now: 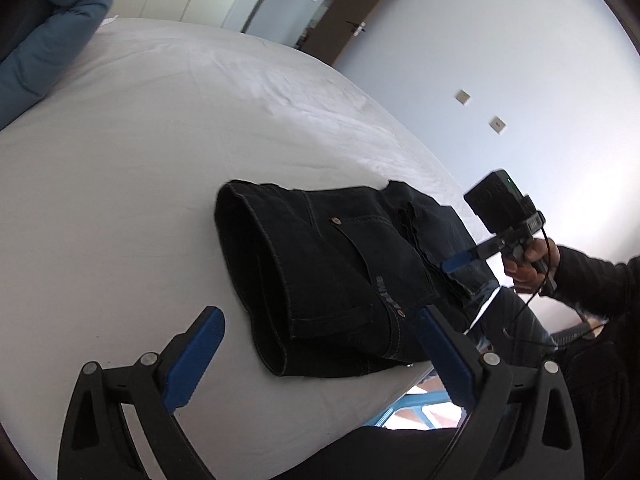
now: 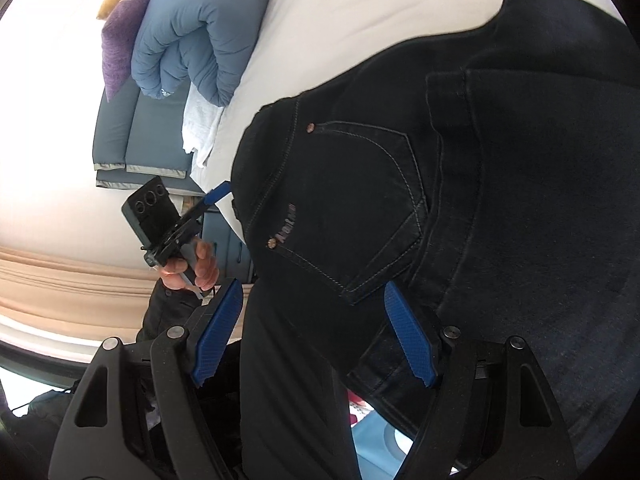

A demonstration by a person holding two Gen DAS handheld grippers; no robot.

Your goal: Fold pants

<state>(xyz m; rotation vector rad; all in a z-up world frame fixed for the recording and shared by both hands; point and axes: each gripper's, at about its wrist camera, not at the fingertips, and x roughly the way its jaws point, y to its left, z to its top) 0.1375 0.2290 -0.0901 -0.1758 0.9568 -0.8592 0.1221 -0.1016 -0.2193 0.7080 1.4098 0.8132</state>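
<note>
Dark denim pants [image 1: 328, 276] lie folded in a compact stack near the edge of the white bed [image 1: 160, 140], back pocket facing up. In the right wrist view the pants [image 2: 460, 200] fill most of the frame. My left gripper [image 1: 320, 344] is open and empty, hovering just in front of the stack. My right gripper [image 2: 316, 328] is open and empty, close above the pocket end. The right gripper also shows in the left wrist view [image 1: 460, 262], beside the pants' far end. The left gripper shows in the right wrist view [image 2: 216, 194], at the bed's edge.
A folded blue duvet [image 2: 200, 32] and a purple cloth [image 2: 120, 40] lie at the head of the bed. The duvet also shows in the left wrist view [image 1: 52, 32]. A white wall [image 1: 500, 60] and a doorway [image 1: 320, 8] stand beyond. The bed edge runs right by the pants.
</note>
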